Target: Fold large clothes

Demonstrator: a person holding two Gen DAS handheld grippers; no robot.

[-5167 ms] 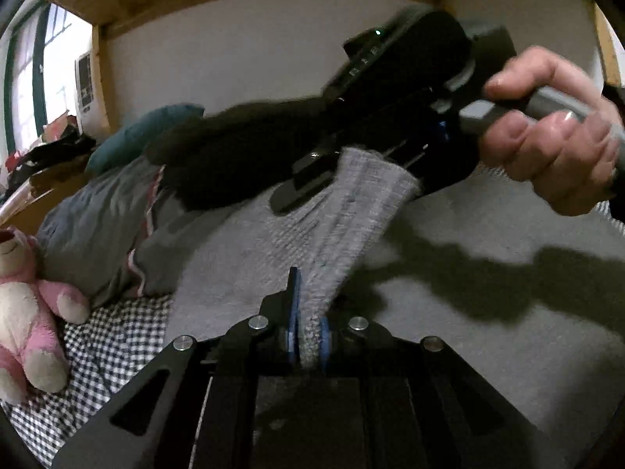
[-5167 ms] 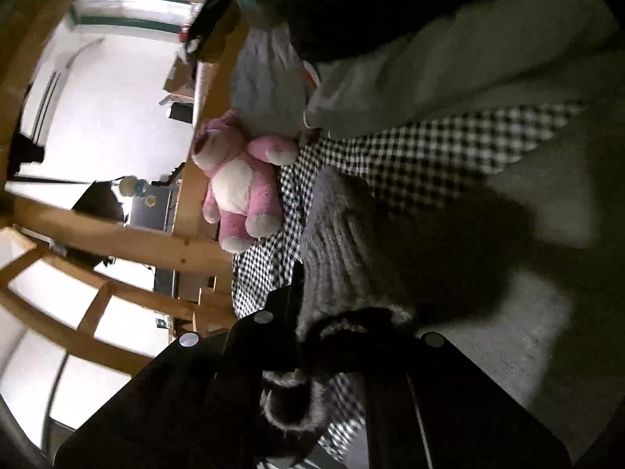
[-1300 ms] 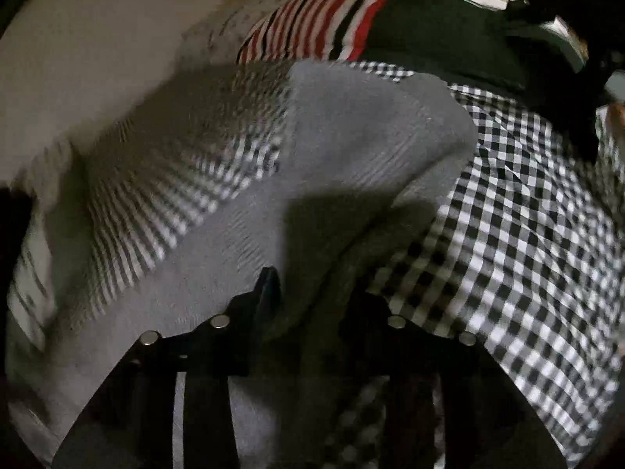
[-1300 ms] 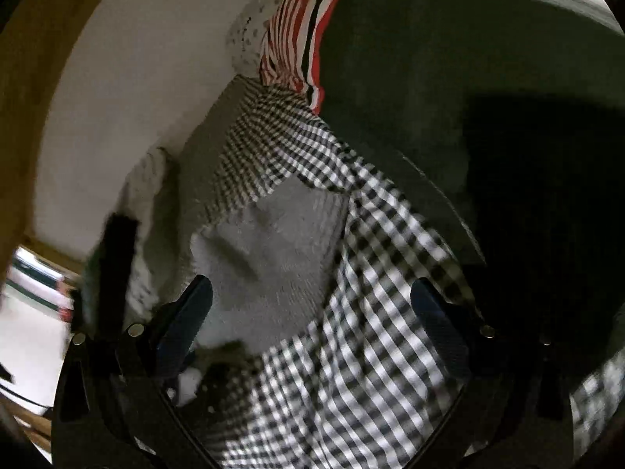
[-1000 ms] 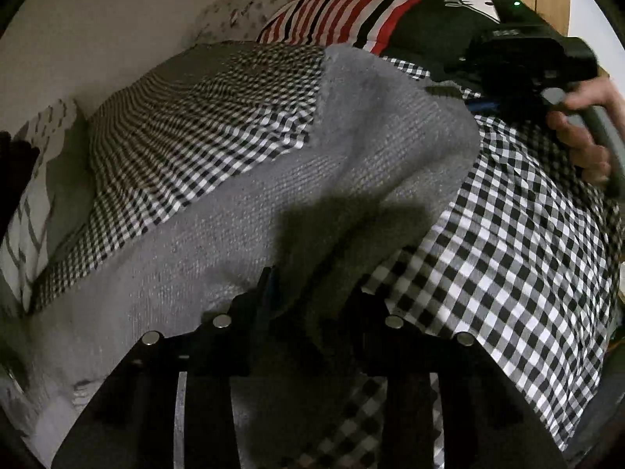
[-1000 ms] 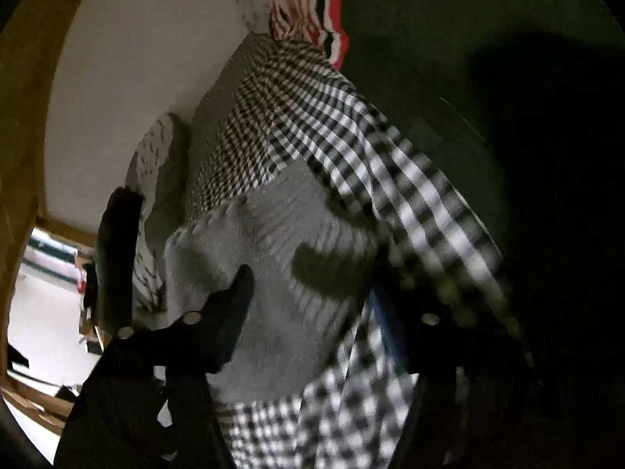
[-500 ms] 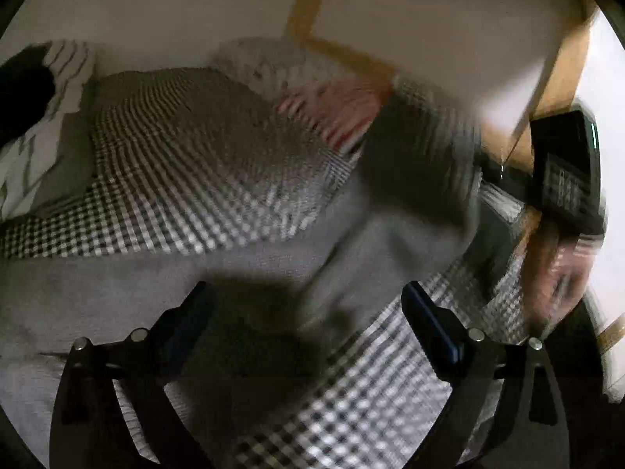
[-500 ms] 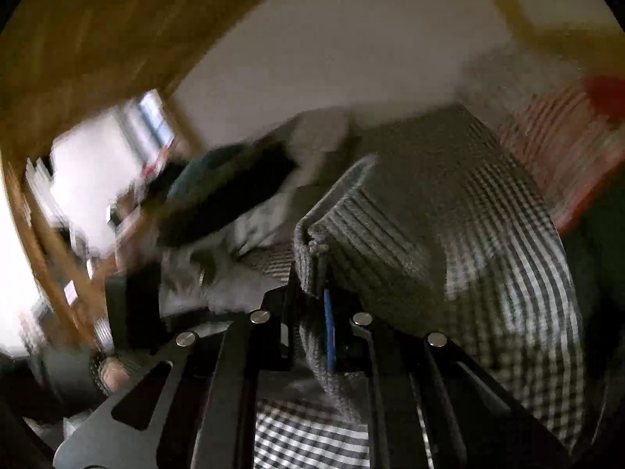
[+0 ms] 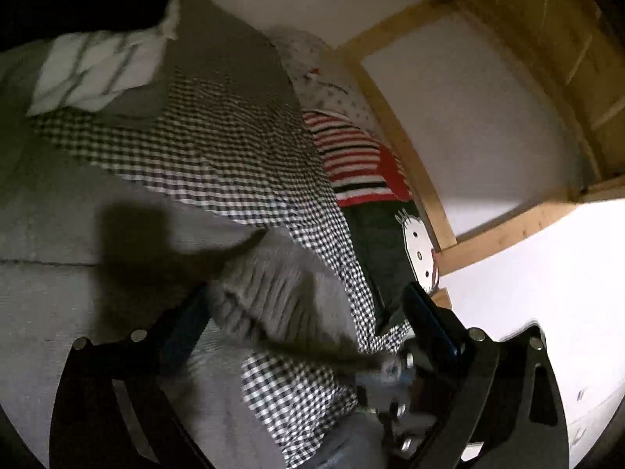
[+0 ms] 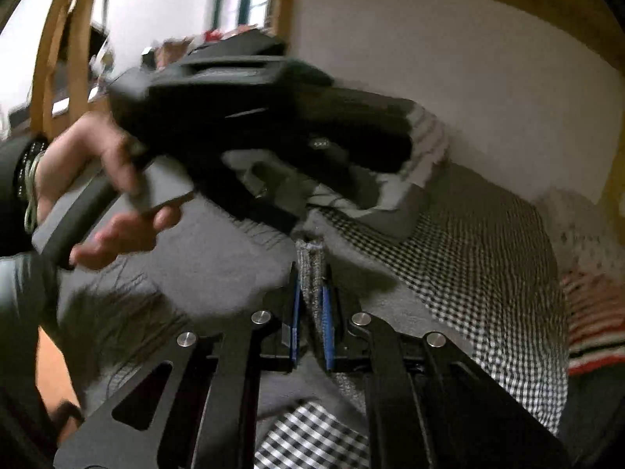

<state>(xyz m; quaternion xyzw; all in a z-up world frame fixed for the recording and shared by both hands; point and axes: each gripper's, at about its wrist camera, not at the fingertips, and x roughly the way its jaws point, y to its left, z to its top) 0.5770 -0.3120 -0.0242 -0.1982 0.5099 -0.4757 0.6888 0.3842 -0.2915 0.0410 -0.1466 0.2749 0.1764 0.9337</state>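
A large grey knit garment (image 9: 58, 281) lies spread on a bed with a black-and-white checked cover (image 9: 218, 164). My left gripper (image 9: 308, 312) is open, its jaws wide apart over a ribbed grey sleeve or hem (image 9: 281, 297) that is pulled taut toward the lower right. My right gripper (image 10: 311, 305) is shut on a strip of the grey knit (image 10: 310, 269), pinched between the blue pads. The left gripper's black body and the hand holding it (image 10: 250, 117) fill the upper left of the right wrist view.
A red, white and black striped cloth (image 9: 351, 160) and a dark cloth with a white cartoon face (image 9: 390, 250) lie at the bed's far end. A grey and white striped pillow (image 9: 97, 70) lies by the wall. Wooden bed frame posts (image 9: 402, 140) border the bed.
My left gripper let go of the grey knit and opened wide. My right gripper, open a second ago, closed on an edge of the knit and swung round toward the left gripper.
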